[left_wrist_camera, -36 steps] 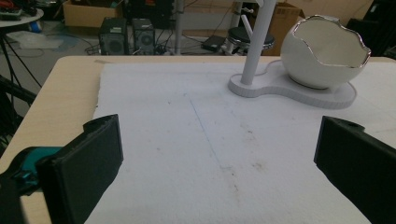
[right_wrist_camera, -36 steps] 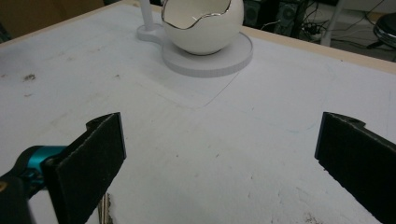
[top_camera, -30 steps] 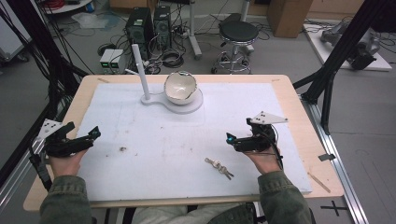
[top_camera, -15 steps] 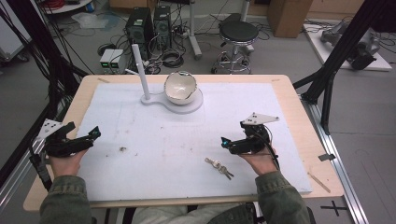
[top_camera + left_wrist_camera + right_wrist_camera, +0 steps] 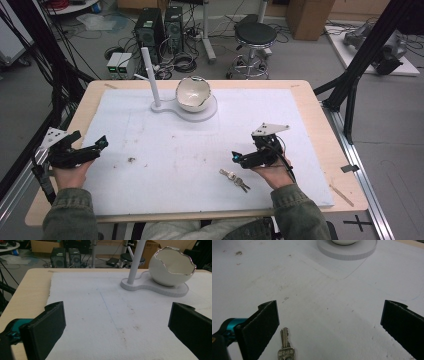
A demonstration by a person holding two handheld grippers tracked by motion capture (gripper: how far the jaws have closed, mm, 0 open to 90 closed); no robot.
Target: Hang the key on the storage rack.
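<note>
A small bunch of silver keys lies on the white mat near the front, right of centre. My right gripper hovers just behind the keys, open, its jaws pointing left. In the right gripper view one key lies low between the wide-apart jaws, close to the left jaw, and the gripper holds nothing. My left gripper rests at the left edge of the mat, open and holding nothing. A white cracked-egg bowl sits on a white stand with an upright post at the back.
A white foam mat covers most of the wooden table. A small dark speck lies on the mat near the left gripper. A thin wooden stick lies at the table's right front. A stool and computer gear stand behind the table.
My right gripper has shifted a little left and toward the front edge, closer to the keys. The left gripper, keys and bowl have not moved.
</note>
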